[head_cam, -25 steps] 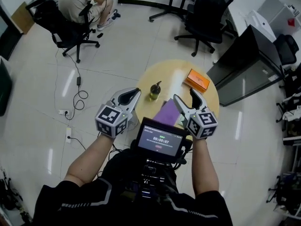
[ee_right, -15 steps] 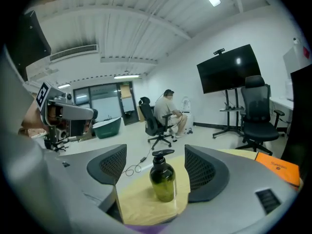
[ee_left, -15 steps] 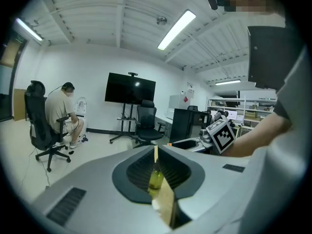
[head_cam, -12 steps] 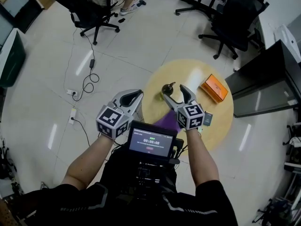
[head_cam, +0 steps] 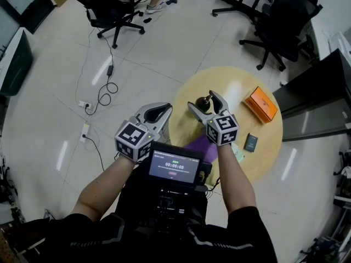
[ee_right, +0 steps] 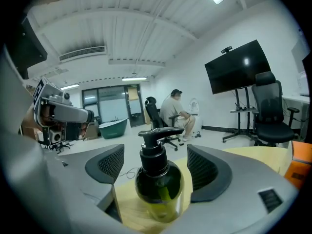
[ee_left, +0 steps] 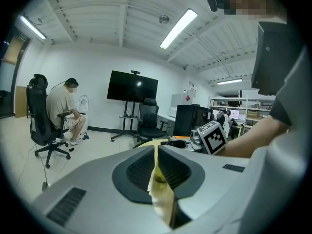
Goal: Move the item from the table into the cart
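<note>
A dark pump bottle [head_cam: 203, 103] of yellow-green liquid stands upright near the left edge of the round yellow table [head_cam: 258, 163]. My right gripper [head_cam: 207, 105] is open. Its jaws have just been opening and now stand either side of the bottle without touching it. In the right gripper view the bottle [ee_right: 158, 182] fills the gap of the right gripper [ee_right: 157, 165], with space at both pads. My left gripper [head_cam: 155, 113] hangs left of the table over the floor, shut and holding nothing. In its own view the left gripper [ee_left: 156, 154] shows only a thin slit.
An orange box [head_cam: 262, 104], a small dark item [head_cam: 250, 142] and a purple sheet [head_cam: 201, 147] also lie on the table. Office chairs [head_cam: 277, 26] and a black desk [head_cam: 323, 103] stand beyond it. Cables [head_cam: 104, 86] trail on the floor at left, near a seated person [ee_left: 63, 111].
Both grippers have sunk. The right one swung left across the table, and its jaws went from the orange box's side to straddling the pump bottle, spreading wider.
</note>
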`<state>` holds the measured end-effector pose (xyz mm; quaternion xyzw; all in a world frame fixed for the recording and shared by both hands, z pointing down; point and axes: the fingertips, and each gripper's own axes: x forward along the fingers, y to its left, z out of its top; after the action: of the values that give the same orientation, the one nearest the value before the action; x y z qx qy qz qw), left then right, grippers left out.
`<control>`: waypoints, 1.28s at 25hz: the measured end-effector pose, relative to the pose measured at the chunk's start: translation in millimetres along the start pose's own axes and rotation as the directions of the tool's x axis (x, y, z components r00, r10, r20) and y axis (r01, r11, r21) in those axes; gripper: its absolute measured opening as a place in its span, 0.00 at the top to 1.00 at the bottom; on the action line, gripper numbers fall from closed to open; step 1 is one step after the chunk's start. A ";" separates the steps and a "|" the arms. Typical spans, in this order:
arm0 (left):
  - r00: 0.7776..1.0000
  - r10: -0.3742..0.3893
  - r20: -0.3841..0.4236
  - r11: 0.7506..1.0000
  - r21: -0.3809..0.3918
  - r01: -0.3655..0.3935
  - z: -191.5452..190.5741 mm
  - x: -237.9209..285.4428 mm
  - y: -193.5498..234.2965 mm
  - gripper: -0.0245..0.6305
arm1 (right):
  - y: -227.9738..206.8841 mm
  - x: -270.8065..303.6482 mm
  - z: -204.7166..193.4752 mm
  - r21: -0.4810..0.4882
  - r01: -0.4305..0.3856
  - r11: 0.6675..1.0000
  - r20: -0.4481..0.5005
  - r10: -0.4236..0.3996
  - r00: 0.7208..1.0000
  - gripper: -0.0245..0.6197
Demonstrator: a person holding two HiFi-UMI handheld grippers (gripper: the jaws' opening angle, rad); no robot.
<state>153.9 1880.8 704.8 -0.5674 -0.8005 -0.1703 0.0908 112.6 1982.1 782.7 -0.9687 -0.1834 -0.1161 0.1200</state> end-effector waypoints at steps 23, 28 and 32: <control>0.999 0.031 0.032 0.999 -0.027 -0.030 -54.4 45.6 25.9 0.92 | -8.6 -1.1 -13.4 -0.143 0.031 0.989 0.153 -0.009 0.988 0.72; 0.999 0.037 0.036 0.998 -0.044 -0.036 -42.0 41.0 28.0 0.92 | -1.4 -15.1 14.7 -0.133 0.028 0.991 0.204 0.000 0.979 0.74; 0.999 0.031 0.033 0.997 -0.065 -0.029 12.9 18.3 27.8 0.92 | 17.8 -34.5 88.6 -0.146 0.016 0.989 0.231 0.019 0.973 0.74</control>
<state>174.3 1910.1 703.8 -0.5849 -0.7874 -0.1850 0.0613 104.3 1979.1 686.3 -0.9820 -0.1864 -0.0153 0.0264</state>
